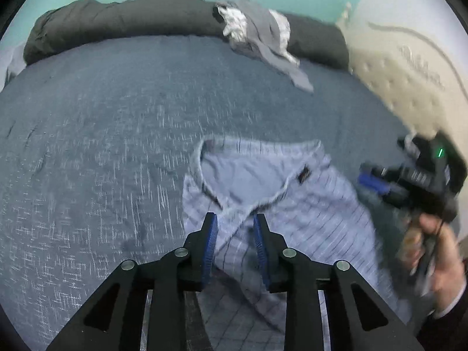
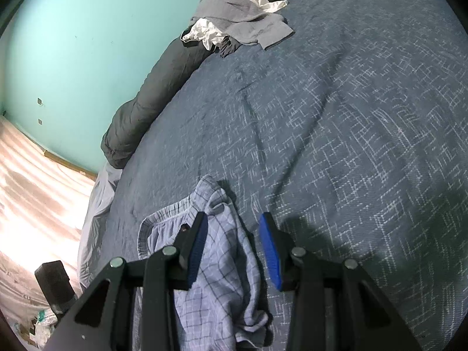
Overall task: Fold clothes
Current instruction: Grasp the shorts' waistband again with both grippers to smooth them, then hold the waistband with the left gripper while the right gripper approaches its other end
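Lying crumpled on the dark blue patterned bedspread (image 2: pixel 336 122): light blue plaid shorts (image 1: pixel 278 199), waistband open toward the far side, small dark label showing inside it.

Left gripper (image 1: pixel 235 242) hovering right over the shorts, jaws parted, blue pads (image 1: pixel 211 245) clear of the cloth on both sides, nothing clamped. Fabric visible in the gap below, not pinched.

Right gripper (image 2: pixel 234 248) also parted, jaws released; plaid cloth running between them and under the left finger, no squeeze visible. Bare bedspread under the right finger. Same gripper visible in the left wrist view off to the right (blurred), held in a hand (image 1: pixel 438 251), green light on its body.

Far end of the bed: long dark rolled duvet (image 1: pixel 131 20) along the teal wall (image 2: pixel 73 44), with a loose pile of grey and white clothes (image 2: pixel 242 17) draped over it and onto the bedspread, well apart from the shorts.

Beige quilted mattress (image 1: pixel 403 67) leaning at the far right in the left wrist view.
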A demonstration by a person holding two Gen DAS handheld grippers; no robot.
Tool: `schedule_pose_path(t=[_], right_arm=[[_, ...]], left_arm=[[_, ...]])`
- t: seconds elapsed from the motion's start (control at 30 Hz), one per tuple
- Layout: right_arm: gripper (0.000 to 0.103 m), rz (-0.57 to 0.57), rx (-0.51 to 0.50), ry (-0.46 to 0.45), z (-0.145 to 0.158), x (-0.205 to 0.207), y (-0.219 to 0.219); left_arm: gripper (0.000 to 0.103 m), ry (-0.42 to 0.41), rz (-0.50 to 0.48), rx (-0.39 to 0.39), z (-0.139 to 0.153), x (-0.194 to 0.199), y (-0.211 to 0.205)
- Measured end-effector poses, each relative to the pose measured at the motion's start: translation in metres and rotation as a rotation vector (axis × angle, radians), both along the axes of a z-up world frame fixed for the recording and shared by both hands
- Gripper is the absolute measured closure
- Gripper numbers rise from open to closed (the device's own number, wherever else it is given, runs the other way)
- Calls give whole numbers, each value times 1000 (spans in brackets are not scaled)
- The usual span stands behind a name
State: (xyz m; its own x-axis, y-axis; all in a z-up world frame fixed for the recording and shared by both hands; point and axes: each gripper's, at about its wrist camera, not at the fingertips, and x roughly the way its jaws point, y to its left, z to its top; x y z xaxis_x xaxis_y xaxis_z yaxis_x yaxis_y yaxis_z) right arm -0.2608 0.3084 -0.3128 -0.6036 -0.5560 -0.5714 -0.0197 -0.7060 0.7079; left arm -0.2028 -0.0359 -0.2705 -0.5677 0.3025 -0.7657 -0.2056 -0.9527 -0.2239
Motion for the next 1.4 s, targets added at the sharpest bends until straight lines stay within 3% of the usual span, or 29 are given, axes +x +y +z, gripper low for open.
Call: schedule_pose_path(t=[0.23,0.33,0.37,0.53,0.67,0.73,0.8,0.83,0.87,0.9,1.07,1.13,1.4], right_arm=[[66,-1,-5,-5,-1,-1,0],[66,8,-3,-9,-2,-1,-3],[66,11,-3,-10,-3,-2,-5],[66,39,4,-8,-2,-1,-13],[66,60,4,-14,-3,-3,-19],[66,79,10,-19,-3,-4,-24],[65,109,25,-25,-3,-6,-30],[63,119,32,-29,-3,-7,-33],[53,125,37,-33,-3,-8,-34],[48,128,38,-38,-3,-9,-36],[48,117,49,-40,-4,-9,-34],[48,100,37,-43,-5,-8,-31],[48,74,19,-49,-7,-6,-26]], left_arm=[[77,-20,-5,-91,-18,8,-7],[97,-14,2,-50,-15,7,-15],[99,0,4,-46,-12,6,-15],[99,107,30,34,18,9,-29],[99,184,36,152,45,13,-43],[99,213,46,112,49,14,-42],[99,172,25,171,43,9,-46],[98,117,-23,285,36,5,-50],[98,62,-70,423,28,1,-56],[98,48,-51,491,22,0,-63],[98,0,2,463,12,-5,-75],[98,19,14,365,15,-3,-71],[98,-51,-7,336,10,-10,-78]])
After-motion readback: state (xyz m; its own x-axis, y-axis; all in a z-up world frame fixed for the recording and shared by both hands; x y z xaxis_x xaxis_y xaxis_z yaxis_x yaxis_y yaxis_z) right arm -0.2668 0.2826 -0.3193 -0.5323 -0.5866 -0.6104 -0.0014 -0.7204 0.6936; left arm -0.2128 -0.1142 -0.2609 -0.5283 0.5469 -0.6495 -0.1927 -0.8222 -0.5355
